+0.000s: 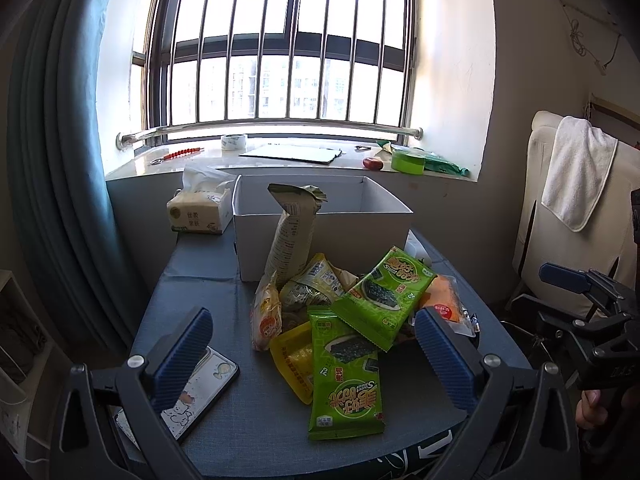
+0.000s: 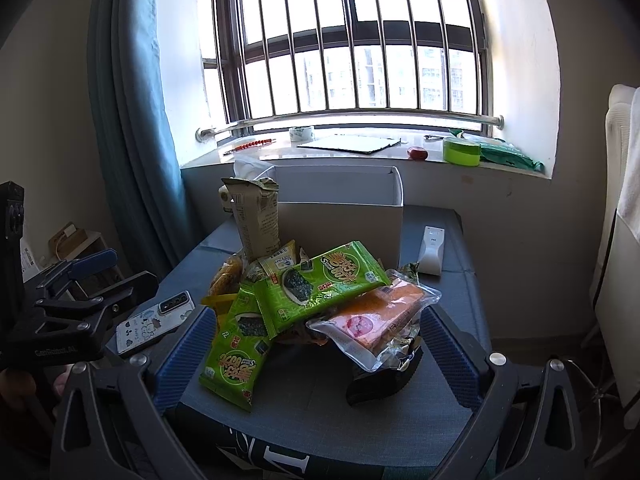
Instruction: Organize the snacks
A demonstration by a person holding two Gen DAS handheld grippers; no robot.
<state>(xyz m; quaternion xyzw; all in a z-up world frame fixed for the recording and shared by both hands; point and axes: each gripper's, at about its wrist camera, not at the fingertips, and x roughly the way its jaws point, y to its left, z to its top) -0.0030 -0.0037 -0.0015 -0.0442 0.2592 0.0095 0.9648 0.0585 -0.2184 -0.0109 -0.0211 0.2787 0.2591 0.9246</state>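
A heap of snack packets lies on the blue table [image 1: 208, 288]. It holds two green seaweed packets [image 1: 346, 376] [image 1: 384, 296], a yellow packet [image 1: 294, 360], an orange packet [image 1: 444, 304] and a tall beige bag [image 1: 292, 236] standing upright. Behind the heap is an open white box [image 1: 324, 208], also in the right wrist view [image 2: 340, 204]. My left gripper [image 1: 316, 356] is open and empty, hovering over the near seaweed packet. My right gripper [image 2: 316, 352] is open and empty, above the heap with the orange packet [image 2: 380, 316] and green packets [image 2: 320, 284] [image 2: 236, 348] between its fingers.
A phone [image 1: 192, 392] lies at the table's front left, under my left finger. A tissue pack [image 1: 200, 212] stands left of the box. A white remote [image 2: 432, 250] lies right of the box. The windowsill [image 1: 280, 160] holds tape, a green tub and papers. A towel-draped chair [image 1: 568, 184] stands right.
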